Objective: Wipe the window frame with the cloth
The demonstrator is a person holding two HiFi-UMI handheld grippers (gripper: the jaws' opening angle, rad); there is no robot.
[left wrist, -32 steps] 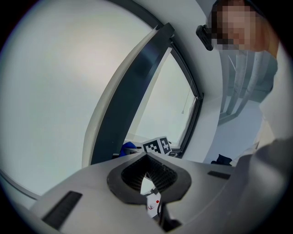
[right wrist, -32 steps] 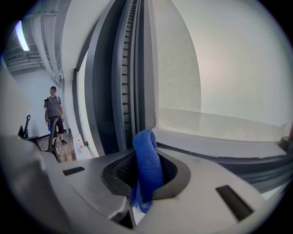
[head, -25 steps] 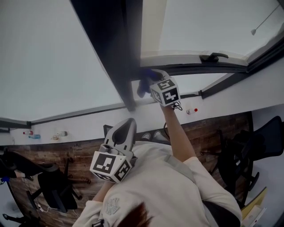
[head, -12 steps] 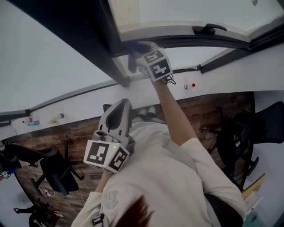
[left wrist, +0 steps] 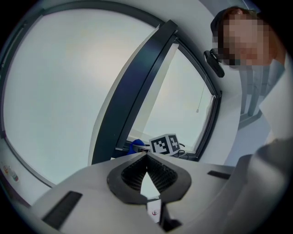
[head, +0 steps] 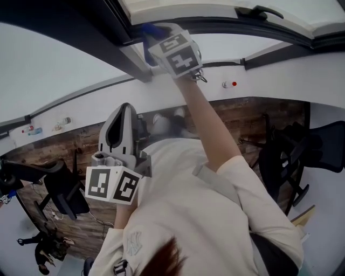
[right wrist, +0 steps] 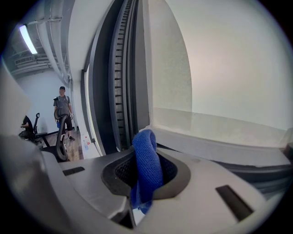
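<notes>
The blue cloth [right wrist: 147,164] is clamped in my right gripper [right wrist: 145,157], which is shut on it, with a fold sticking out past the tips. In the head view that gripper [head: 151,39] is raised at arm's length and presses the cloth [head: 152,30] against the dark window frame [head: 116,24], at the corner where the upright meets the pale sill [right wrist: 206,132]. My left gripper [head: 124,109] hangs lower, in front of the person's chest, shut on nothing and away from the frame. From the left gripper view, the cloth [left wrist: 136,146] shows at the foot of the dark upright [left wrist: 137,91].
A black window handle [head: 259,11] sits on the frame to the right of the cloth. Office chairs [head: 302,156] stand on the wooden floor [head: 242,116] below. A person [right wrist: 62,114] stands far off by a chair. A red-dotted fitting [head: 233,83] is on the white wall.
My right gripper has slid the cloth leftward along the frame into the corner by the dark upright. My left gripper has sunk lower and to the left, still shut.
</notes>
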